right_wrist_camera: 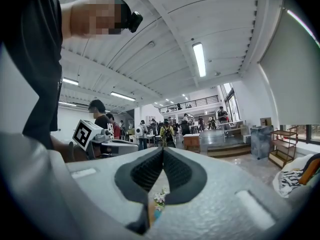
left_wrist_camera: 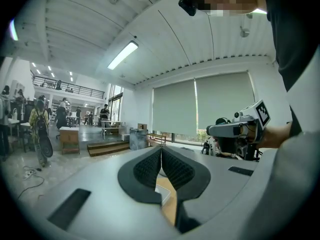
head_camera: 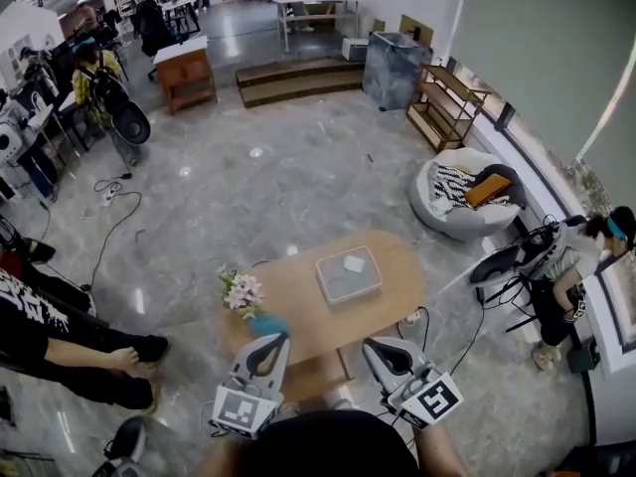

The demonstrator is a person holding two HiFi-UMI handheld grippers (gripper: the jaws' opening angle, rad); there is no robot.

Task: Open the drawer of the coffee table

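The oval wooden coffee table (head_camera: 388, 296) stands just ahead of me in the head view. A wooden front (head_camera: 313, 374) shows under its near edge, and I cannot tell whether it is the drawer. My left gripper (head_camera: 277, 339) hovers over the near left edge and my right gripper (head_camera: 371, 347) over the near right edge. Both are held level above the table and touch nothing. The left gripper (left_wrist_camera: 161, 151) has its pads pressed together with nothing between them, and so does the right gripper (right_wrist_camera: 163, 152). Each gripper view also shows the other gripper beside it.
On the table sit a shallow grey tray (head_camera: 349, 273) and pink flowers in a blue vase (head_camera: 243, 294). A beanbag (head_camera: 459, 199) lies beyond the table, a crouching person (head_camera: 571, 266) is at the right, and someone's legs (head_camera: 70, 351) are at the left. Cables (head_camera: 114, 192) run over the floor.
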